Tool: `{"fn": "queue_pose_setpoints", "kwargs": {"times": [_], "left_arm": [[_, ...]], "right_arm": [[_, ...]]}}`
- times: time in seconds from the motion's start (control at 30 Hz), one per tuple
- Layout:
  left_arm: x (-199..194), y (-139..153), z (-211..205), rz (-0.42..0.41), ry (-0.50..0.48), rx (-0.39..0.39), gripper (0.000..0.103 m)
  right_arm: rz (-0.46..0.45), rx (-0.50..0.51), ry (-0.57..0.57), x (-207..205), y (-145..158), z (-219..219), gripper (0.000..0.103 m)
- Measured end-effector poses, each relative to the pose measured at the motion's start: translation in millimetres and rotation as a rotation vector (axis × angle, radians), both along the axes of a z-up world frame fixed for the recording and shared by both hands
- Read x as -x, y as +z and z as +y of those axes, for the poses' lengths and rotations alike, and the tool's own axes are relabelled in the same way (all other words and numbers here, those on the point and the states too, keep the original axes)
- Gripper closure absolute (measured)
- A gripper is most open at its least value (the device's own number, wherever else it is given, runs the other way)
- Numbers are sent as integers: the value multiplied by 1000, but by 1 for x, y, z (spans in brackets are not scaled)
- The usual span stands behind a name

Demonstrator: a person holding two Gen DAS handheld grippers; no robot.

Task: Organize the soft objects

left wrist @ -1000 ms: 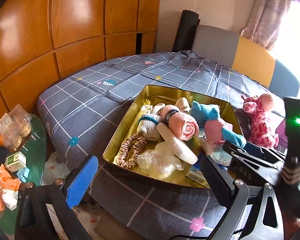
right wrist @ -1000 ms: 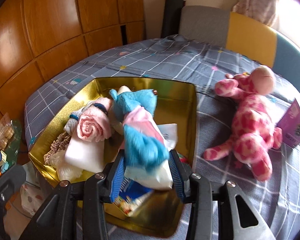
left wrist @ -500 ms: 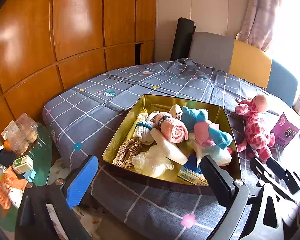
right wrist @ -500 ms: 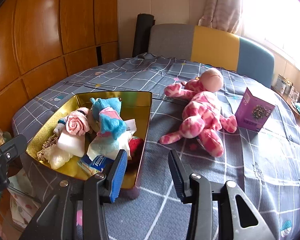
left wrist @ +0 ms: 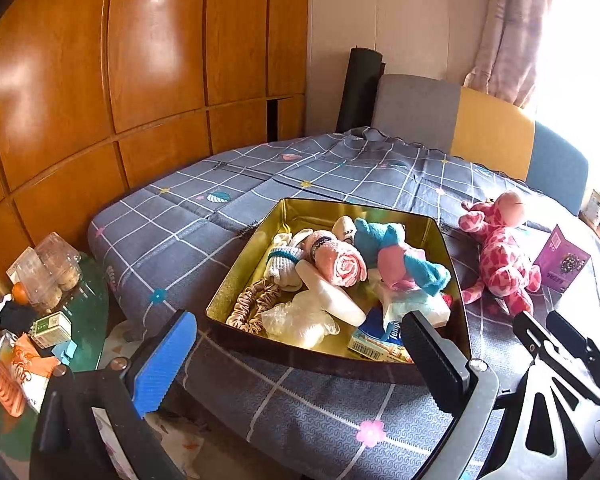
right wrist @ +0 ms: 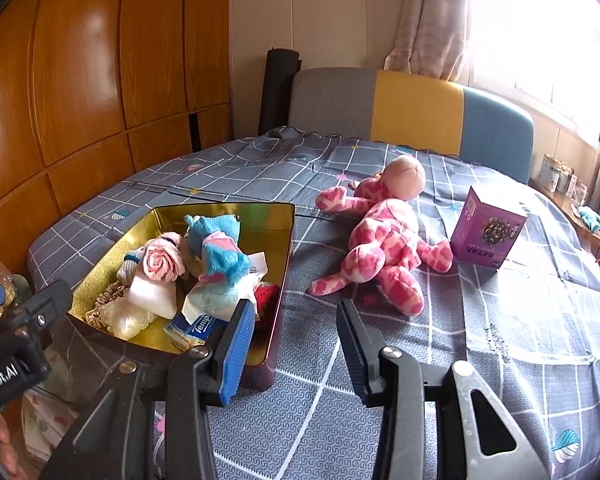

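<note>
A gold tin sits on the grey checked cloth and holds a blue and pink plush, a rolled pink towel, socks, a scrunchie, a plastic bag and tissue packs. A pink giraffe plush lies on the cloth right of the tin. My left gripper is open and empty in front of the tin. My right gripper is open and empty, near the tin's front right corner.
A purple box stands right of the giraffe. A glass side table with clutter is at the left. Chairs and wooden panels stand behind the table. The right gripper's body shows in the left wrist view.
My right gripper let go of the blue and pink plush in the tin, opened, and pulled back to the right. Both grippers have drawn away from the tin.
</note>
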State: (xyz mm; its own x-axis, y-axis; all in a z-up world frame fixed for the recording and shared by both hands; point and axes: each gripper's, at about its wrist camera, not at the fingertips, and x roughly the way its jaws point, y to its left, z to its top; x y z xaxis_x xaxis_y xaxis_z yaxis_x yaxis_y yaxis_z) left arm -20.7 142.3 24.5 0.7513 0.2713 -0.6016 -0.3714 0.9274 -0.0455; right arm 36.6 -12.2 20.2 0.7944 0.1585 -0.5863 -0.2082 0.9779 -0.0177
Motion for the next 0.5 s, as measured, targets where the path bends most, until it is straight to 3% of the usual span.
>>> {"fn": "queue_pose_setpoints", "kwargs": {"times": [0.5], "left_arm": [[2,-1,-1,-3,-25,16,0]], "right_arm": [[-18,31,-45,4,3,-6,60]]}}
